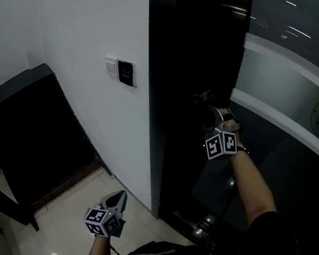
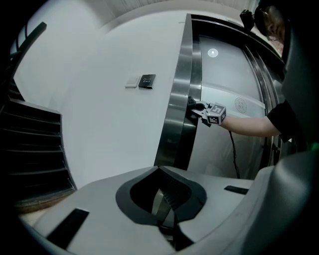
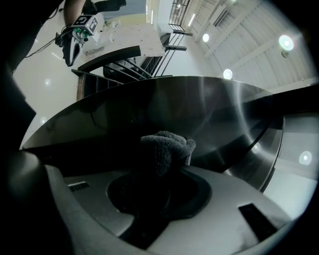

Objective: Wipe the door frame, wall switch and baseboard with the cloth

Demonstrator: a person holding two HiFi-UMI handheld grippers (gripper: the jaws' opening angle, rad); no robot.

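At the dark door frame (image 1: 166,83), the right gripper (image 1: 207,102) pinches the grey cloth (image 3: 167,147). Low over the tiled floor (image 1: 61,221), the left gripper (image 1: 119,198) hangs with jaws pressed together.

White wall (image 1: 82,53), glossy pale floor tiles (image 1: 69,217) (lamp glint), dark staircase (image 2: 30,149).

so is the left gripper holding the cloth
No, the left gripper is shut on nothing; the right gripper clamps the cloth.

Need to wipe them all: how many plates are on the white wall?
2: a white square plate and a black rectangular panel beside it, nearer the dark metal door frame.
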